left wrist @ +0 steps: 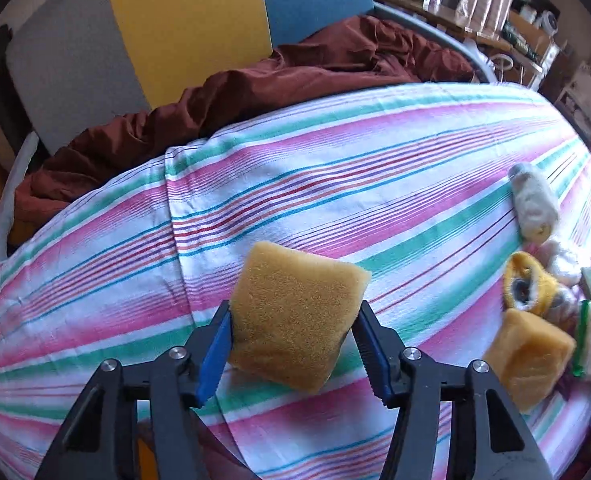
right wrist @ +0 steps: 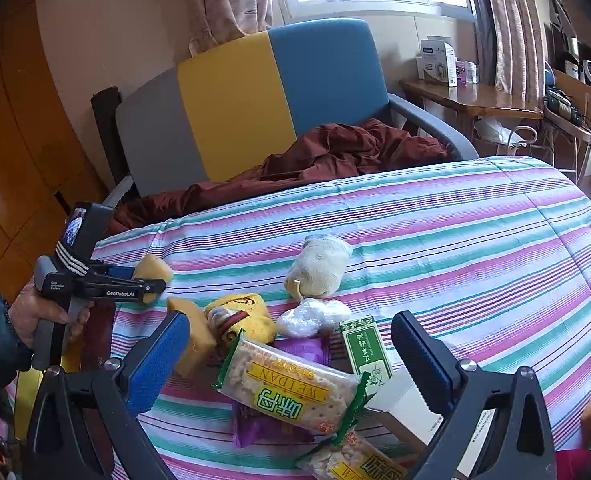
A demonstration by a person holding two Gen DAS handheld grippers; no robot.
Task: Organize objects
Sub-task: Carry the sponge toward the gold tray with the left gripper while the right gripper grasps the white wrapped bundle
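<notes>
A yellow sponge (left wrist: 295, 316) sits tilted between the blue pads of my left gripper (left wrist: 294, 306), which is shut on it over the striped bedcover (left wrist: 335, 168). In the right wrist view that gripper (right wrist: 151, 280) is at the left, held by a hand (right wrist: 35, 316), with the sponge (right wrist: 155, 270) in its jaws. My right gripper (right wrist: 289, 320) stands open above a pile: a second sponge (right wrist: 193, 336), a yellow pouch (right wrist: 251, 320), a rolled whitish cloth (right wrist: 319, 268), a cracker packet (right wrist: 291, 392) and a green box (right wrist: 365, 346). Nothing is between its fingers.
A crumpled plastic bag (right wrist: 313, 316), a purple packet (right wrist: 299, 348), a white box (right wrist: 403, 404) and another cracker packet (right wrist: 355, 460) lie in the same pile. Behind the bed are a maroon blanket (right wrist: 335, 148), a grey, yellow and blue chair (right wrist: 235, 100) and a wooden desk (right wrist: 467, 100).
</notes>
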